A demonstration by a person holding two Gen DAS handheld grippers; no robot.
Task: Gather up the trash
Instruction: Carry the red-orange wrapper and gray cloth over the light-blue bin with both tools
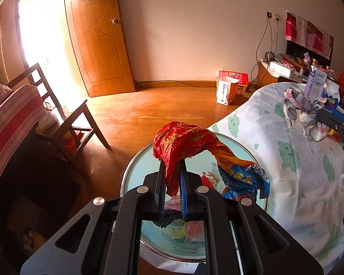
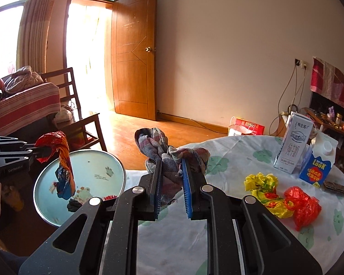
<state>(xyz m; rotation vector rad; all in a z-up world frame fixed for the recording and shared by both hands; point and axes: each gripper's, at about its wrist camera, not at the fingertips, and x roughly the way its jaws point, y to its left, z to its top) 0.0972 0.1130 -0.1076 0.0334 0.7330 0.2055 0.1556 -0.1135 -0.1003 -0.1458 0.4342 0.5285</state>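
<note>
Our left hand-held gripper [image 1: 172,178] is clamped nearly shut on a crumpled red, orange and blue wrapper [image 1: 183,144], which dangles above the pale blue round bin [image 2: 98,160] beside the bench [image 1: 309,183]. We see a few bits of trash already lying in that bin. Our right hand-held gripper [image 2: 172,178] is closed on a bunched plaid cloth [image 2: 169,151], held over the bench's edge. Behind it on the bench lie a yellow wrapper [image 2: 263,190] and a red plastic bag [image 2: 302,206], near two milk cartons [image 2: 293,142].
</note>
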